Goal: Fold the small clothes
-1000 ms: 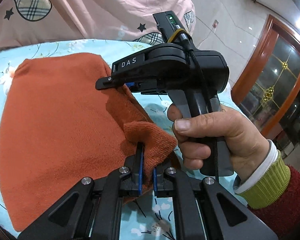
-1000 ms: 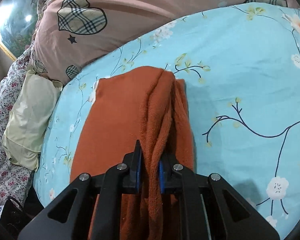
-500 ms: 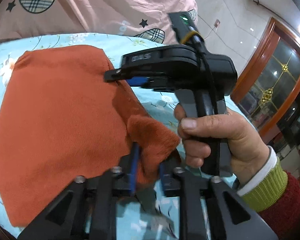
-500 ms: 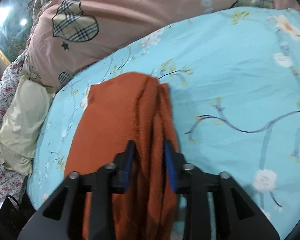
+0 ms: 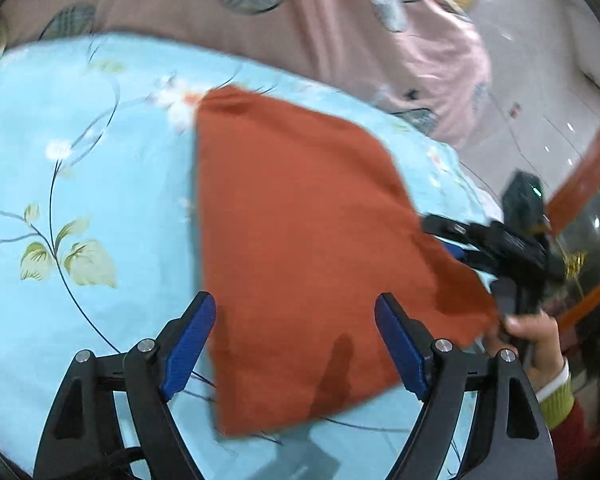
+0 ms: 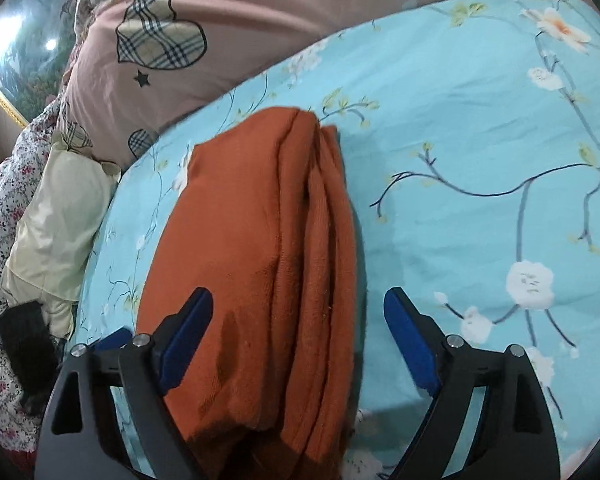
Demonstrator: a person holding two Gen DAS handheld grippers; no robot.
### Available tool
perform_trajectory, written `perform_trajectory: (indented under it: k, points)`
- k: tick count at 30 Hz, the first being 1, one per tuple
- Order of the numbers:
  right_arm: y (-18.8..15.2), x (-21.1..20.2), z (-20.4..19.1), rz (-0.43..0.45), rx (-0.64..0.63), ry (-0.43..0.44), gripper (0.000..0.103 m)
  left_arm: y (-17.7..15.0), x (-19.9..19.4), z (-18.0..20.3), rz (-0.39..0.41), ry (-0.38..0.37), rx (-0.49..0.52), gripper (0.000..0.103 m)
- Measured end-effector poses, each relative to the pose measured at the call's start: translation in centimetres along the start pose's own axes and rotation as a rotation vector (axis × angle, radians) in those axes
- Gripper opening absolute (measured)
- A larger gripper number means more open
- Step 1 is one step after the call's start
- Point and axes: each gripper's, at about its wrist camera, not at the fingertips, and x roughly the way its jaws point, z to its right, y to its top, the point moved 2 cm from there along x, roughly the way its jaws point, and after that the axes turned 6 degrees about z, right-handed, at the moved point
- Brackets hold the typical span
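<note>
Spreading wide, both claws have just been opening: left claw [image 5: 296, 344] and right claw [image 6: 298, 340] grip nothing, orange sweater [image 6: 260, 260] at twelve o'clock, flat on the bed [image 6: 480, 140].

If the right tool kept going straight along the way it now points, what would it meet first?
Most likely the folded orange knit garment, which lies between and ahead of the right tool's open jaws, resting on the blue floral sheet. Depth is hard to judge here.
</note>
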Motion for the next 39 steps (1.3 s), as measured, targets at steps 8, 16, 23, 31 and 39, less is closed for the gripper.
perform_trajectory:
  k: [8,16,23,31,39]
  points:
    - [0.2,2.7,0.4,-0.062,0.037,0.01,0.049,1.5,6.5,-3.3,-0.104,-0.061,-0.1,0.078]
    - [-0.4,1.6,-3.6,-0.033,0.017,0.067,0.028,2.8,3.1,-1.7,-0.026,-0.091,-0.023,0.024]
    - [-3.5,3.5,-11.4,-0.044,-0.086,0.202,0.027,2.0,-6.9,-3.7,0.088,0.02,0.021,0.023]
    - [-6.9,7.8,-16.6,-0.114,-0.101,0.257,0.025,-1.1,-11.5,-9.6,0.071,0.176,-0.01,0.025]
    - [-7.8,8.0,-15.3,-0.134,-0.081,0.161,0.043,-3.4,-10.6,-12.1,0.047,0.259,-0.065,0.051]
